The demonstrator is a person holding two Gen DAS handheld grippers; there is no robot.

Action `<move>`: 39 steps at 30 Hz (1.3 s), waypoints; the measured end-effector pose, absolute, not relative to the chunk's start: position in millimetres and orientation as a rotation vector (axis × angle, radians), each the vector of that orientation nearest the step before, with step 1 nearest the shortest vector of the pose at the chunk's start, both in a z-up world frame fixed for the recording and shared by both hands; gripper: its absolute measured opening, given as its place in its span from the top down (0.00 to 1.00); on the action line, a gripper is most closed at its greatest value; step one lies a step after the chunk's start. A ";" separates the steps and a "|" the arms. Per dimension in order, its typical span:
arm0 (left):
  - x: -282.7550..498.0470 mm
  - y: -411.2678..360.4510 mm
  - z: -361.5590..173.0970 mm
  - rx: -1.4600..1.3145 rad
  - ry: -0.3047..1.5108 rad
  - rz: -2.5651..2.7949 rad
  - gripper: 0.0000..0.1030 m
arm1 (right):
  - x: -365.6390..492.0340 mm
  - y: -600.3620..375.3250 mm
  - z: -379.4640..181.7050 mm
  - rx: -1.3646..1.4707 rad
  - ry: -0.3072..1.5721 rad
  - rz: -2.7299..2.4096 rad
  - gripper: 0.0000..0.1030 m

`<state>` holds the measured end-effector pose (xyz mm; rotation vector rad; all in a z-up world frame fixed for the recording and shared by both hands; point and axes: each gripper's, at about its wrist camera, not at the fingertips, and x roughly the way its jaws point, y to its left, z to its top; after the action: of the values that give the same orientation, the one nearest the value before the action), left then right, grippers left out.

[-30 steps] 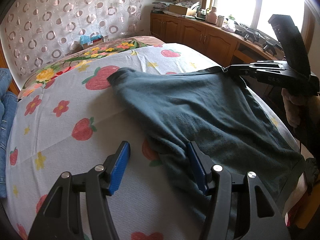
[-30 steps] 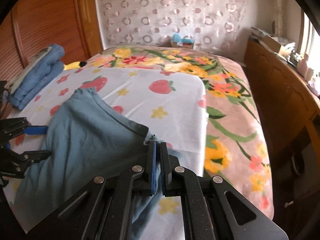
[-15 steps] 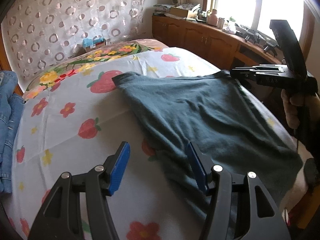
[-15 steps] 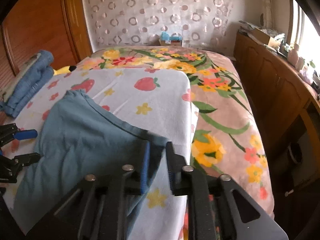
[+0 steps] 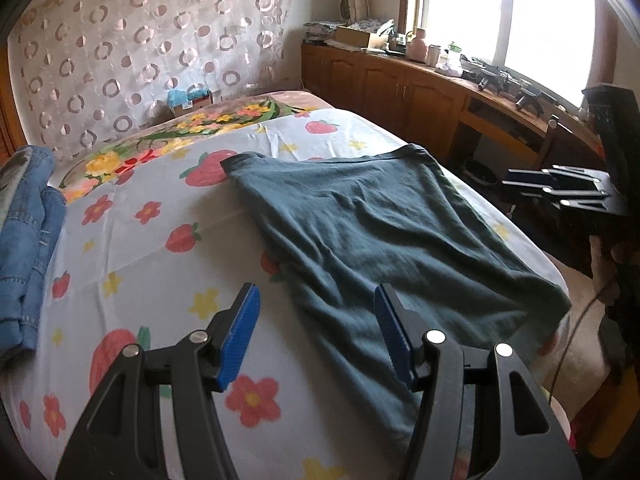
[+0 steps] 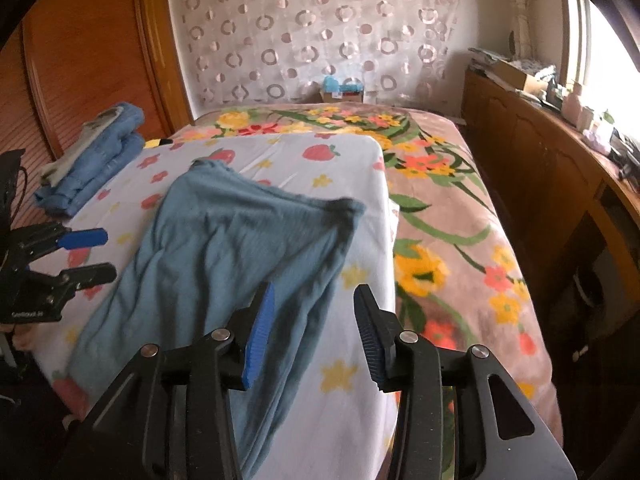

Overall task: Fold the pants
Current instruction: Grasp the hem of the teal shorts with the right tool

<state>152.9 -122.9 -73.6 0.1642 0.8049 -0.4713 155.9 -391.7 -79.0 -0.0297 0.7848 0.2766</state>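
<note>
Bedroom with a patterned curtain behind a bed (image 5: 132, 248) under a strawberry-print sheet: on it the teal pants (image 5: 384, 232) lie flat and doubled over, lower end draping off the near edge. One fold looks done; at least a crosswise fold seems left. Neither tool holds cloth: the left tool (image 5: 316, 332) hangs well parted, the right tool (image 6: 312, 334) is opening, empty.

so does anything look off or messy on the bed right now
Mostly tidy. The teal pants lie wrinkled and skewed on the strawberry sheet, their near end drooping over the bed's edge. Neither gripper holds them.
</note>
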 end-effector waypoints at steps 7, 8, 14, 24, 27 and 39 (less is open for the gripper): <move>130.0 -119.6 -73.1 0.168 0.792 -0.473 0.43 | 118.5 -388.6 -80.8 -0.018 0.790 0.270 0.60; 125.9 -119.3 -73.8 0.167 0.791 -0.475 0.43 | 113.1 -388.0 -81.5 -0.019 0.791 0.269 0.60; 105.9 -118.8 -76.1 0.172 0.795 -0.483 0.43 | 84.6 -388.0 -86.9 -0.014 0.802 0.256 0.60; 89.2 -119.6 -89.7 0.179 0.852 -0.520 0.43 | 60.3 -389.5 -101.0 0.053 0.845 0.277 0.60; 87.2 -117.8 -94.2 0.171 0.866 -0.536 0.43 | 60.9 -387.0 -104.9 0.064 0.863 0.284 0.60; 84.1 -118.5 -98.2 0.155 0.888 -0.577 0.43 | 52.2 -375.8 -87.2 0.049 0.817 0.329 0.89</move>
<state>84.1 -118.5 -98.2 0.1550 0.8876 -0.5769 52.2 -375.8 -87.2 0.0488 0.8167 0.3285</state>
